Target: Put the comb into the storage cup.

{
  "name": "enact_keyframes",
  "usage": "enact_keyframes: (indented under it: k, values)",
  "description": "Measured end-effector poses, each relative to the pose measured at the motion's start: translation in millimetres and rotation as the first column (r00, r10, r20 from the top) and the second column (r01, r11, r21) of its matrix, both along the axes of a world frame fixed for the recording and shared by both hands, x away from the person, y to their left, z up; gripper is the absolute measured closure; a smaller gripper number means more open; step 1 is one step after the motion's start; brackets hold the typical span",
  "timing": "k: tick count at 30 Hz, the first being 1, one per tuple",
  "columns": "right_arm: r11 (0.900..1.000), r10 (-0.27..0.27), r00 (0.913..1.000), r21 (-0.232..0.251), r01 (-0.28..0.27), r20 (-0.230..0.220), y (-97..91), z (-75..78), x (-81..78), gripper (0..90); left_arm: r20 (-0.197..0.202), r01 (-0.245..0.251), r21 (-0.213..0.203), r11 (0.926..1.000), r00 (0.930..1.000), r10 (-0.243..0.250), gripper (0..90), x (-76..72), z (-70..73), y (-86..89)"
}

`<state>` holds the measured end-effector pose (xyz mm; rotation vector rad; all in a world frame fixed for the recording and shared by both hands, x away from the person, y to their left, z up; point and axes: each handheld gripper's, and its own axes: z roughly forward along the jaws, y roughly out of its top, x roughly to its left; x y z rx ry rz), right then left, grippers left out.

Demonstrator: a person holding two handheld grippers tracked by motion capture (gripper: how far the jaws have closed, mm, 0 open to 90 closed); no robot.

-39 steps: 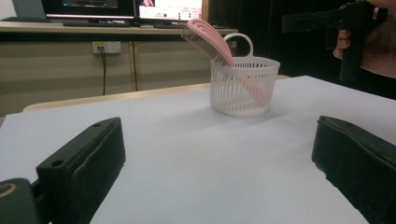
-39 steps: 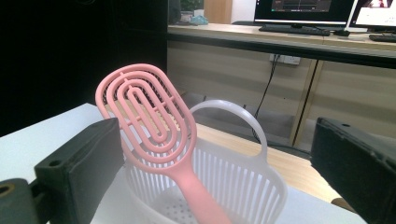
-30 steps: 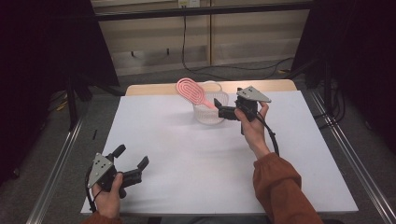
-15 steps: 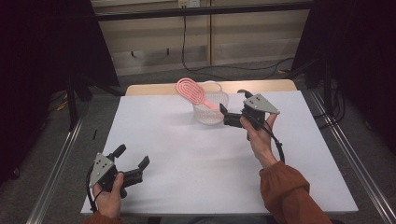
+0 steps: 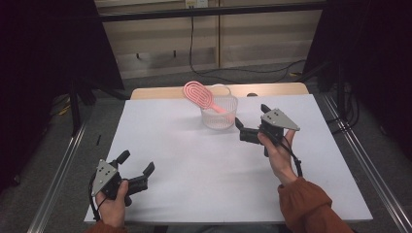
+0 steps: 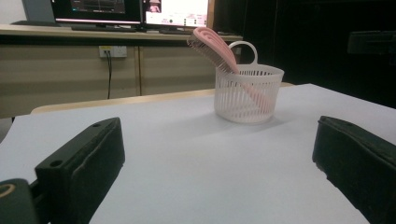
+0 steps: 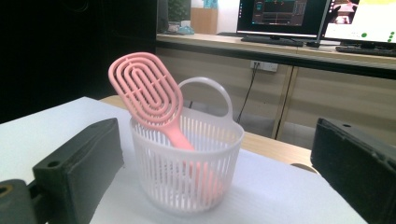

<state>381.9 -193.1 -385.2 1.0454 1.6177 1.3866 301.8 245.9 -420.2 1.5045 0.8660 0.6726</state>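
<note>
A pink hairbrush [image 5: 197,93] stands tilted in a small white slatted basket [image 5: 219,114] at the far middle of the white table [image 5: 194,160]. Its oval head sticks out over the rim to the left, and its handle is down inside. My right gripper [image 5: 250,120] is open and empty, just right of the basket and a short gap from it. In the right gripper view the basket [image 7: 187,172] and brush [image 7: 142,88] sit close between the wide-apart jaws. My left gripper [image 5: 137,162] rests open and empty near the front left corner. Its view shows the basket [image 6: 247,95] far off.
Bare white table surface lies between the two grippers. A wooden table edge [image 5: 272,90] shows behind the white sheet. Metal rails [image 5: 359,160] run along both sides of the table. Monitors [image 7: 280,14] stand on a bench at the back.
My right gripper has drawn back from the basket, toward the near right, and stays open. The left gripper, the basket and the brush have not moved.
</note>
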Motion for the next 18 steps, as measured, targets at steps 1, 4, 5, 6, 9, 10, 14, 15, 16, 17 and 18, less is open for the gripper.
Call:
enact_keyframes:
  k: [1, 4, 5, 6, 9, 10, 14, 15, 16, 17, 18]
  values:
    - [1.0, 0.003, 1.0, 0.0, -0.003, 0.001, -1.1, -1.4, -2.7, 1.2, 0.0, -0.003, -0.003, 1.0, 1.0, 0.003, 2.4, -0.2, -0.2, -0.2]
    - [0.9999, 0.008, 1.0, -0.012, -0.008, -0.004, -4.4, -3.4, -10.4, 1.0, -0.006, -0.001, 0.005, 1.0, 1.0, 0.001, 2.4, 0.5, -0.8, -0.1]
    - [0.9998, -0.003, 1.0, -0.019, 0.003, 0.007, -5.6, -3.7, -13.0, 1.2, -0.008, 0.002, 0.001, 1.0, 1.0, -0.002, 2.4, 0.5, -1.0, -0.4]
    - [0.9998, -0.008, 0.9999, -0.021, 0.008, 0.015, -7.2, -4.0, -15.4, 1.5, -0.008, 0.004, 0.001, 1.0, 1.0, -0.004, 2.4, 0.5, -1.0, -0.5]
    - [0.9996, -0.007, 1.0, -0.026, 0.007, 0.003, -12.8, -6.3, -21.1, 1.2, -0.007, 0.004, 0.002, 1.0, 1.0, -0.004, 2.4, 0.3, -1.0, -1.2]
    - [0.9996, -0.006, 1.0, -0.026, 0.006, -0.002, -14.6, -7.6, -23.3, 1.2, -0.006, 0.002, 0.005, 1.0, 1.0, -0.002, 2.4, 0.1, -0.9, -1.2]
    - [0.9994, -0.023, 0.9997, -0.026, 0.023, -0.012, -23.2, -13.3, -32.0, 1.0, -0.006, 0.003, 0.01, 0.9999, 1.0, -0.003, 2.4, -0.1, -0.5, -1.7]
    - [0.9994, -0.023, 0.9997, -0.026, 0.023, -0.012, -23.2, -13.3, -32.0, 1.0, -0.007, 0.001, 0.011, 0.9999, 1.0, -0.001, 2.4, -0.6, -0.4, -2.0]
    - [0.9993, -0.022, 0.9997, -0.032, 0.022, -0.013, -24.1, -13.7, -33.4, 0.9, -0.005, 0.0, 0.012, 0.9999, 1.0, 0.0, 2.4, -0.9, -0.3, -2.1]
    - [0.999, -0.023, 0.9997, -0.038, 0.023, -0.013, -24.8, -14.0, -34.9, 0.7, -0.003, -0.002, 0.012, 0.9999, 1.0, 0.002, 2.4, -1.0, -0.3, -1.9]
    - [0.9988, -0.023, 0.9997, -0.043, 0.023, -0.009, -25.9, -14.2, -36.5, 0.6, -0.004, -0.001, 0.009, 1.0, 1.0, 0.001, 2.4, -1.2, -0.3, -1.7]
